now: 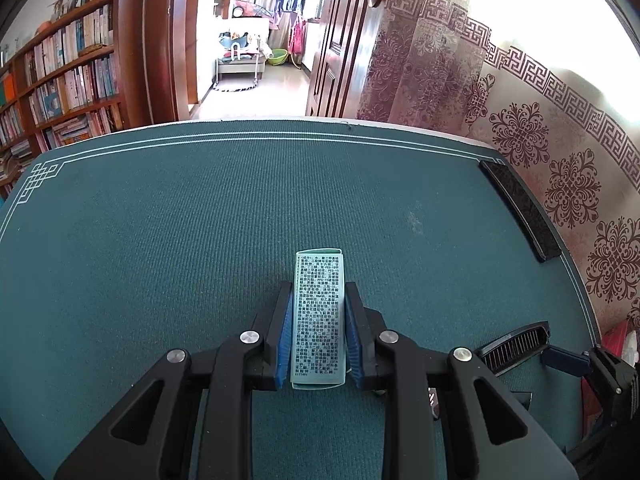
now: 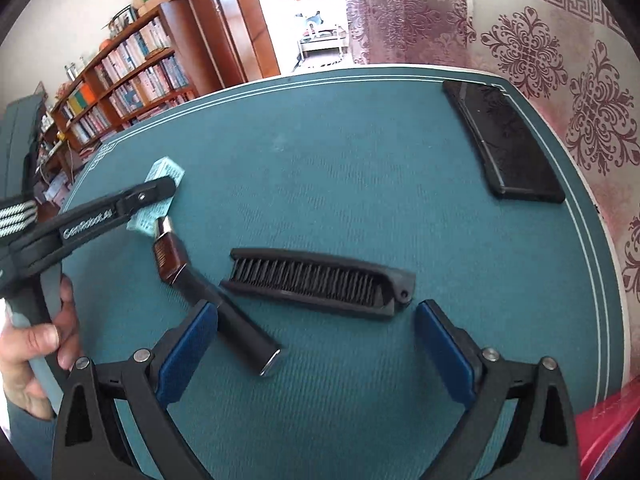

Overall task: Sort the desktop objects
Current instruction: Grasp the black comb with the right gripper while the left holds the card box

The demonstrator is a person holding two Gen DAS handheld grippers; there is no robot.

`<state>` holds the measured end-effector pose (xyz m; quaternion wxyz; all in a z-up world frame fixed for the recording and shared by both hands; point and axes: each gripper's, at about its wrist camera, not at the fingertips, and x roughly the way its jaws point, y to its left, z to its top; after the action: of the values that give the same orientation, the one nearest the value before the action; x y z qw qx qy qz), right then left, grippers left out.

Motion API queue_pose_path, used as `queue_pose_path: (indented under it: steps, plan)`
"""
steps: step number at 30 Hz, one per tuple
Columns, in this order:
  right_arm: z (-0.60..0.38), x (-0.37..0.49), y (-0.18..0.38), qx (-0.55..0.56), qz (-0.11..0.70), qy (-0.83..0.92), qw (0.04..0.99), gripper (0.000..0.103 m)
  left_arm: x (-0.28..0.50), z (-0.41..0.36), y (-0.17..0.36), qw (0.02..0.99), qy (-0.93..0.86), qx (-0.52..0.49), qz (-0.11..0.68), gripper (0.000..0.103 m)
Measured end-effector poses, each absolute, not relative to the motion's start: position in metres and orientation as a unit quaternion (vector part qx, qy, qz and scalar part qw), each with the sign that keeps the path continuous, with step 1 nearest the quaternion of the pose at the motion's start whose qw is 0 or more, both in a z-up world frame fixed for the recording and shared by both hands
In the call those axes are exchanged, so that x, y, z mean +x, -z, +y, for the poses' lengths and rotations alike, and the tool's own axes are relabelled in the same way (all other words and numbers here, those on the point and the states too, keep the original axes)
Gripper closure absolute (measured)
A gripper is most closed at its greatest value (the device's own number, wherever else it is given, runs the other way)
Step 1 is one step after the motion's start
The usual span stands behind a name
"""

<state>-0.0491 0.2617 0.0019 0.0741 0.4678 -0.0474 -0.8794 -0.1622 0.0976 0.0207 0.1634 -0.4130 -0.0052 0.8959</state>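
Comb (image 2: 320, 282) ahead of right gripper (image 2: 316, 344) — untouched.

A wooden bookcase (image 1: 68, 80) packed with books stands left of an open doorway (image 1: 248, 36); patterned curtains (image 1: 540, 148) hang right.

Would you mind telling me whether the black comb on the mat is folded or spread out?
Folded. In the right wrist view the comb lies flat on the green mat, its teeth tucked inside the black handle, hinge pin at its right end.
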Motion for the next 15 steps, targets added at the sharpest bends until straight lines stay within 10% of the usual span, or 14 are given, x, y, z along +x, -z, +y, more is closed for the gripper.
queue_pose_path:
  steps: [15]
  plan:
    - [0.256,-0.04,-0.028,0.427,-0.028,0.9,0.086,0.003,-0.162,0.094,-0.023,0.165,-0.896,-0.412,-0.013,0.077]
